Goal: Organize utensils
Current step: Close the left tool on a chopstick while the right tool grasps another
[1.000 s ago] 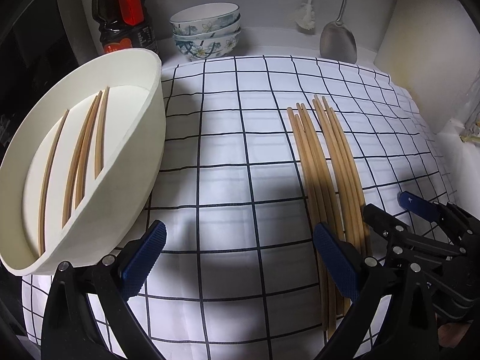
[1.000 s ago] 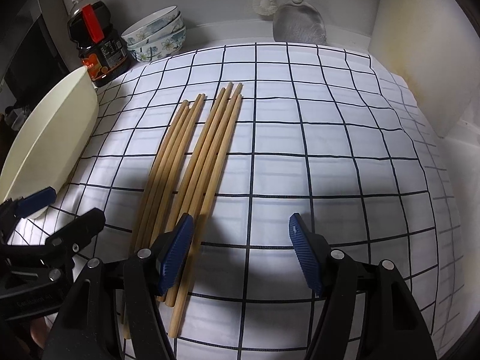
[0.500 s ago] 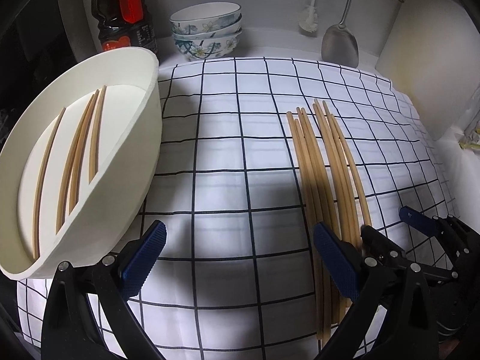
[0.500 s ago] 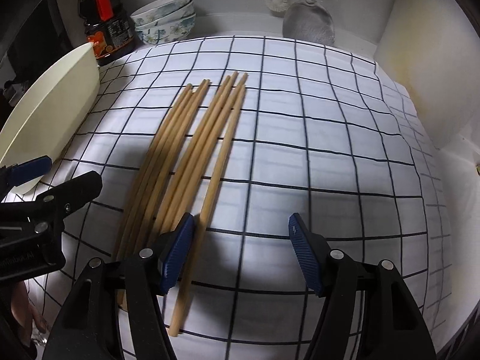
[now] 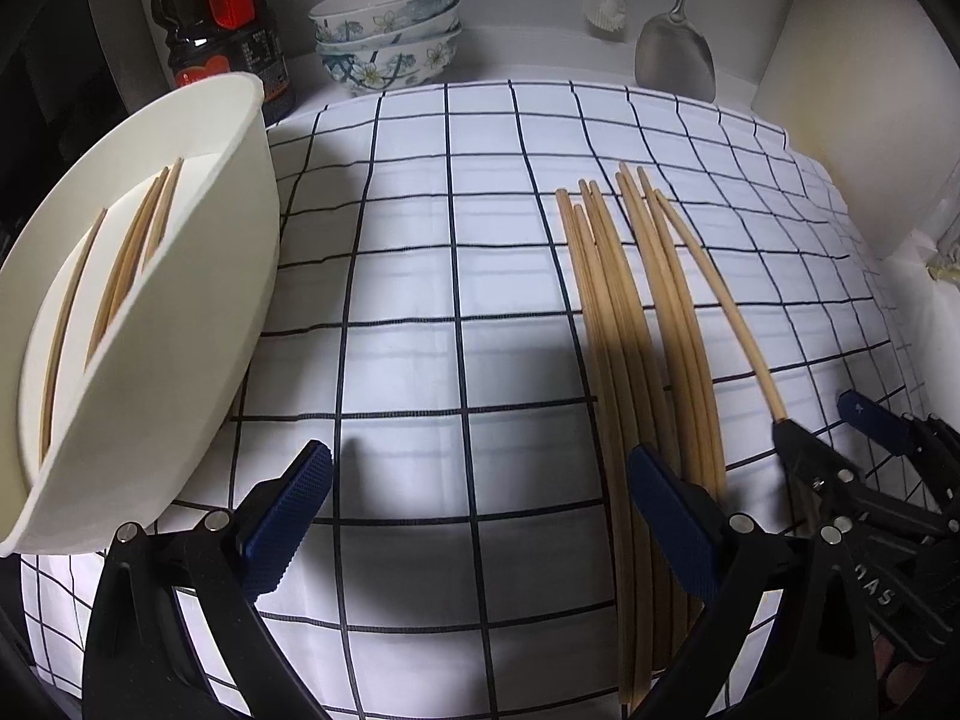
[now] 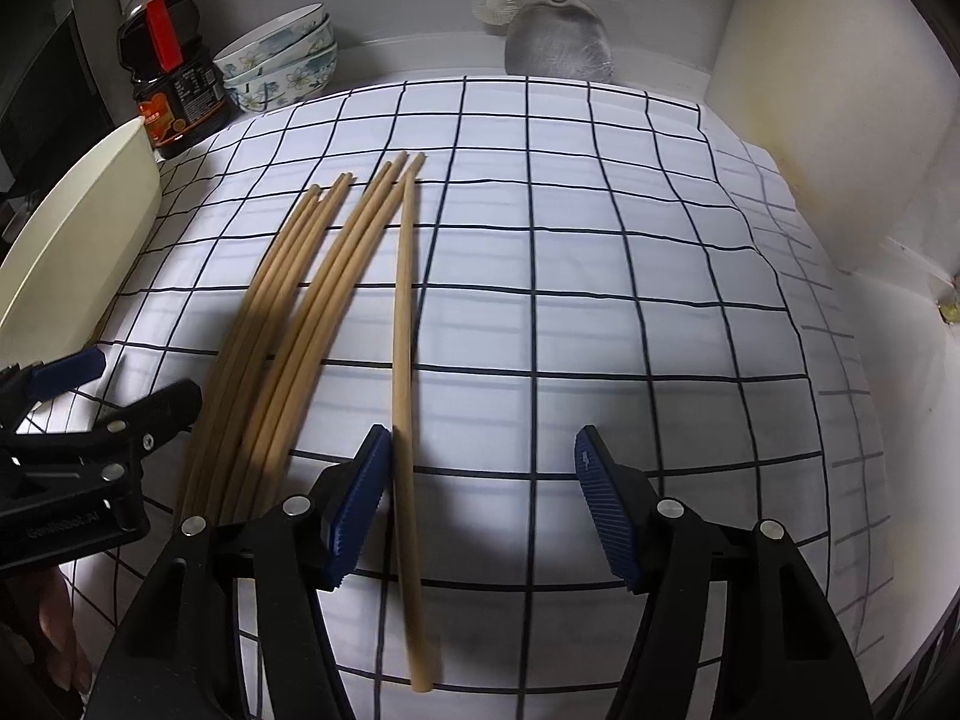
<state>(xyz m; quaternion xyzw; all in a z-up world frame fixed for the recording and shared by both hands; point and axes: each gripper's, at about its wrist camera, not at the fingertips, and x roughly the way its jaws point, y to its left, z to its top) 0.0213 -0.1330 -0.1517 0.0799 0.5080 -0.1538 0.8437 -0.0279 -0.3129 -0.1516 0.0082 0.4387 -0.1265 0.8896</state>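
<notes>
Right claw [image 6: 483, 504] stands apart over the checked bench [image 6: 600, 276], one separated chopstick [image 6: 403, 372] lying against its left pad, long axis running near to far. Remaining chopsticks [image 6: 288, 330] lie just left. Left claw [image 5: 474, 516], also apart and empty, hovers farther left, near the white tub [image 5: 198, 330]. Right hand is nearer. Bottle [image 6: 171, 84] label unreadable.

black hand-held gripper [image 6: 483, 498] w/ ribbed blue pads [image 6: 360, 504], silver screws.

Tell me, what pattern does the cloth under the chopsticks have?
White cloth with a black grid; the right wrist view shows it best.
</notes>
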